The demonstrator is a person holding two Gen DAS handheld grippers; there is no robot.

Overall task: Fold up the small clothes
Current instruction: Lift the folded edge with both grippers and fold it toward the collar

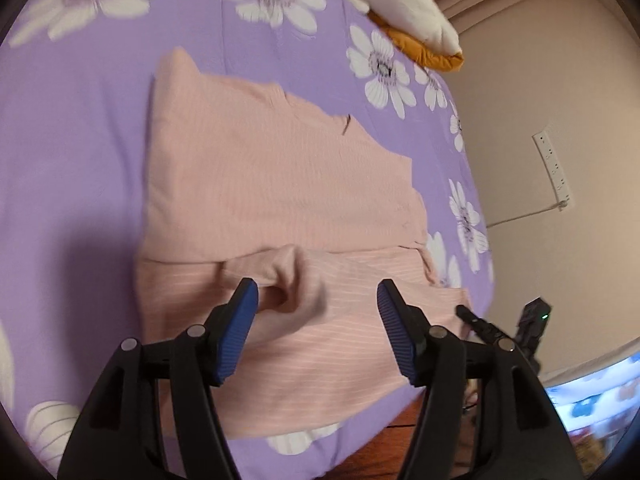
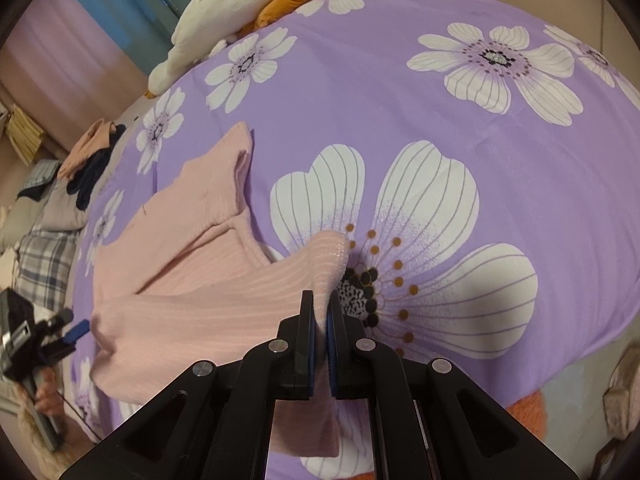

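One bed [image 1: 80, 160] fills both views, covered in a purple sheet printed with white flowers. A pink ribbed sweater [image 1: 260, 184] lies on it, body spread flat, which suits folding. In the left wrist view it occupies the centre, with one sleeve [image 1: 288, 280] drawn across the lower body toward 6 o'clock; judged a fold already begun. A cream and orange plush toy [image 2: 224, 12] sits at the bed's far edge, near 11 o'clock in the right wrist view. A small heap of other clothes [image 2: 92, 148] lies at 9 o'clock, beyond the bed edge.

Right claw [image 2: 320, 320]: pads pinched tight on a raised fold of sweater fabric, lifted off the sheet, likely to carry it over the body. Left claw [image 1: 316, 300]: spread wide, gripping nothing, angled down over the folded sleeve, pads either side of it without touching.
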